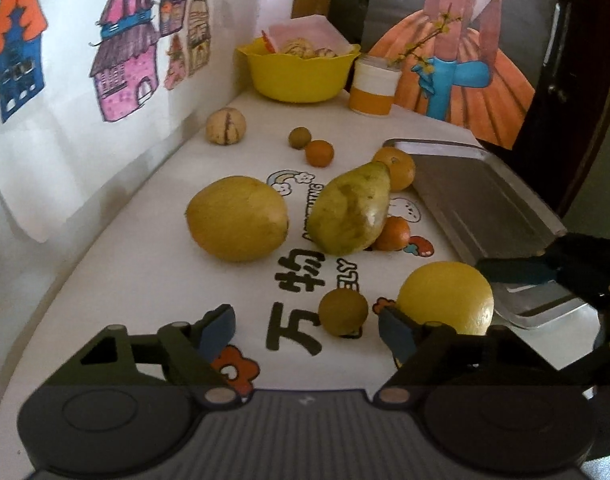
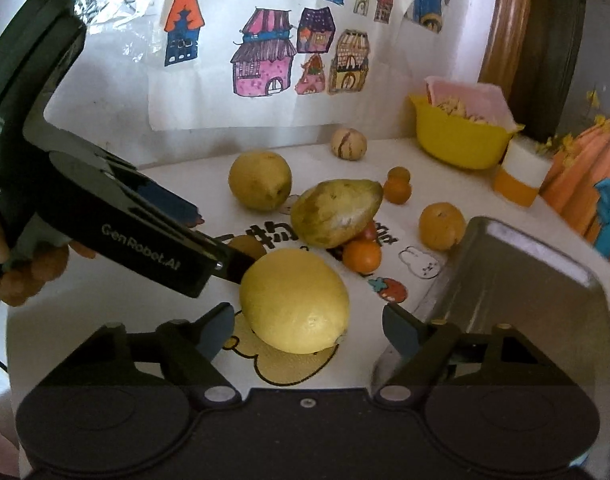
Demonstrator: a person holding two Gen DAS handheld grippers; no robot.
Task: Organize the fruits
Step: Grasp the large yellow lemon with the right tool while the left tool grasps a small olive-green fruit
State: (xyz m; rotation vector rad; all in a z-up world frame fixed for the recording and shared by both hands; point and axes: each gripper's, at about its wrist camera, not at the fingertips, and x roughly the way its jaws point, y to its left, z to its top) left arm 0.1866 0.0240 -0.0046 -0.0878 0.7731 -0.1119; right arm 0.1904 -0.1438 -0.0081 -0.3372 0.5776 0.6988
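Clearly, "GenRobot.AI" along left gripper (image 2: 209, 236)

It looked like a home, likely a child's corner. Hand-coloured drawings of houses (image 2: 265, 60) were taped to the white wall, a cartoon-printed cloth (image 1: 297, 280) covered the worktop, and a yellow bowl (image 1: 299, 70) of snacks stood beside a paper-wrapped cup (image 1: 373, 86).

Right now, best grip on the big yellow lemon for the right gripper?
Take the lemon across its widest middle, coming straight in from the near side. It already sits between the open right gripper fingers, lying on its side on the table; its nubbed end points right.
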